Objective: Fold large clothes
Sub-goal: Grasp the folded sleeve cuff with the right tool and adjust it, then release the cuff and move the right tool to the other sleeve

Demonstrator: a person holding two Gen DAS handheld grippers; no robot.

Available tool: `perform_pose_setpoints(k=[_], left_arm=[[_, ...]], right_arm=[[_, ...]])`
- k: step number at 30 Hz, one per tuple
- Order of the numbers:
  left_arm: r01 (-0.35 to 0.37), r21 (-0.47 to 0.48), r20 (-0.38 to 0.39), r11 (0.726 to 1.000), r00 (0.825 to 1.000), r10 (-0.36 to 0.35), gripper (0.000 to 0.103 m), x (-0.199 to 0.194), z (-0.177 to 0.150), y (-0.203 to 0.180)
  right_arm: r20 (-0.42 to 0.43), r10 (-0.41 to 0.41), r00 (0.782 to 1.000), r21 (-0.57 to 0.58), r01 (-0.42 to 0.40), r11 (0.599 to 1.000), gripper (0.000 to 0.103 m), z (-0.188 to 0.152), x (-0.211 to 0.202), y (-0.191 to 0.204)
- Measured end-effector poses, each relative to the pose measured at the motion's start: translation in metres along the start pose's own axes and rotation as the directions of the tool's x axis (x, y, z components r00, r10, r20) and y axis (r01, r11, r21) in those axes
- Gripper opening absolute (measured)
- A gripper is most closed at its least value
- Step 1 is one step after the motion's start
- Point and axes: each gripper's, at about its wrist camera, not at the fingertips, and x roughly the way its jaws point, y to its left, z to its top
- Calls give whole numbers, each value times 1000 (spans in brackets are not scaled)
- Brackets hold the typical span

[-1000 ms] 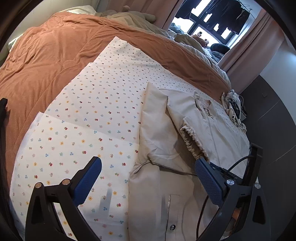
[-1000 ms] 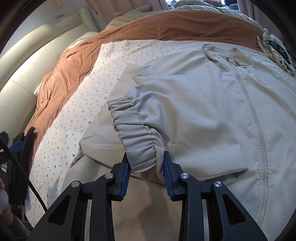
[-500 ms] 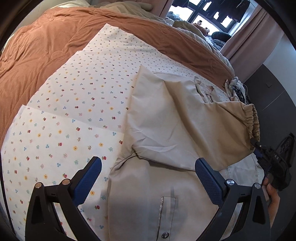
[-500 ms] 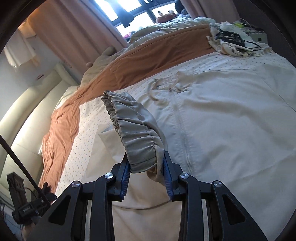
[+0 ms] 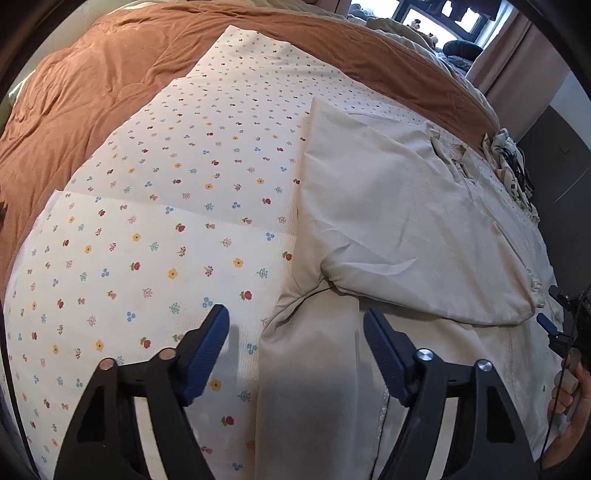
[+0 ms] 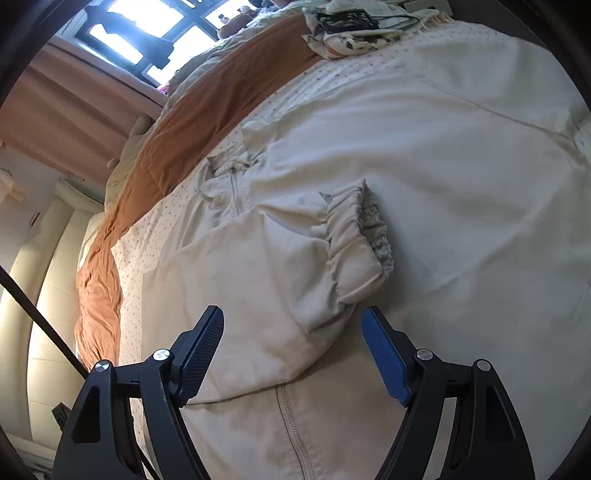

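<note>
1. While the right tongs (image 6: 291,350) stand apart with nothing pressed between their blue pads, their jaws have just been opening, and the elastic cuff (image 6: 356,243) of the beige jacket (image 6: 461,147) lies free on the cloth just beyond them.
2. Left tongs (image 5: 295,354) hang over the jacket's near edge, jaws apart and just been closing, gripping nothing; one pad sits above the flowered sheet (image 5: 166,221), the other above beige cloth.
3. Folded sleeve (image 5: 406,221) lies across the jacket's body, its cuff reaching toward the zip (image 6: 295,435) that runs down the front.
4. Jacket rests flat on the flowered sheet, which is spread over a rust-brown duvet (image 5: 92,92) on the bed.
5. A person's hand (image 5: 569,398) shows at the right edge of the left wrist view, holding the other tool.
6. Small patterned bundle with dark cords (image 6: 354,26) lies at the jacket's far side, near the bed's edge.
7. Bright window (image 6: 147,33) and pinkish curtains (image 6: 74,110) fill the background.
</note>
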Motion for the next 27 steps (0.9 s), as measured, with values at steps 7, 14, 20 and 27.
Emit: perform_pose_setpoints(k=[7,14,20,27], left_arm=[[-28,22,-32,999,999,29,55,19,2,-1],[-86,-3,-19,996,996,86,54,28,9,7],[-96,-17,-18,995,995,96,54,20,8,6],[-63,-15,17,998,998,64,95,-18,-4,-4]], right_arm=[[-64,-4,998,97,10,995,20,21,32,-22],[-33,-7,999,101,10,995,14,45,43,-17],[-63,-28,998,70,33,997,24,39,44,-3],[9,-13,1000,-25,13,1000,84,30,6,8]])
